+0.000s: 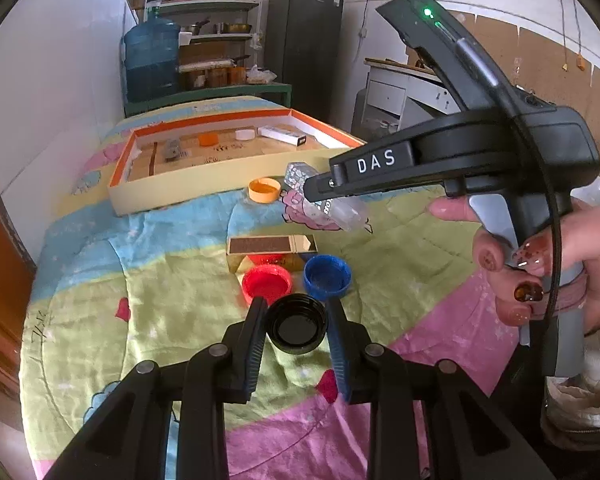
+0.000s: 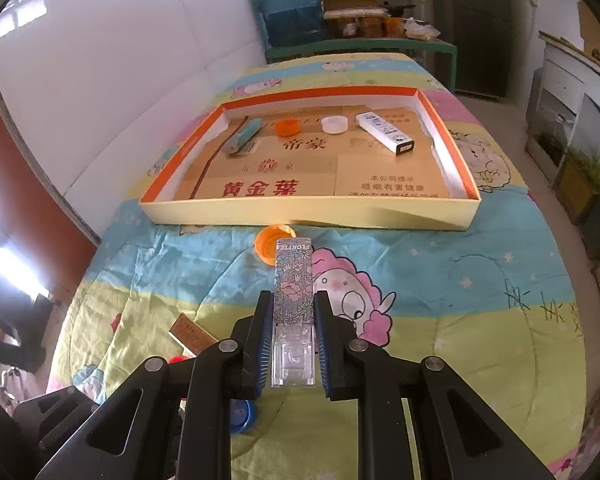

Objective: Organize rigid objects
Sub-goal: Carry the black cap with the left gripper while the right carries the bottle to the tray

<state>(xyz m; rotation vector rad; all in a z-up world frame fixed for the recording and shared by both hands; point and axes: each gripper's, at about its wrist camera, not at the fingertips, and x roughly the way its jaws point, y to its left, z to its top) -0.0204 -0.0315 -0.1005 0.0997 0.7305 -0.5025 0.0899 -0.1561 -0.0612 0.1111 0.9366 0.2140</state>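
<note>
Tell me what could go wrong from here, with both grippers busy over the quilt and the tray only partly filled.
1. The left gripper brackets the black cap by its round rim; it might squirt out toward the red cap and blue cap close ahead.
2. The right gripper holds the floral case near its clear end, so the long front could swing.
3. Carried low, it may clip the tray wall or orange cap.

I'm gripping a floral-printed case [image 2: 293, 280] with my right gripper [image 2: 293, 312].
It's pointing toward the orange cap [image 2: 266, 246] and the shallow box [image 2: 312, 210].
</note>
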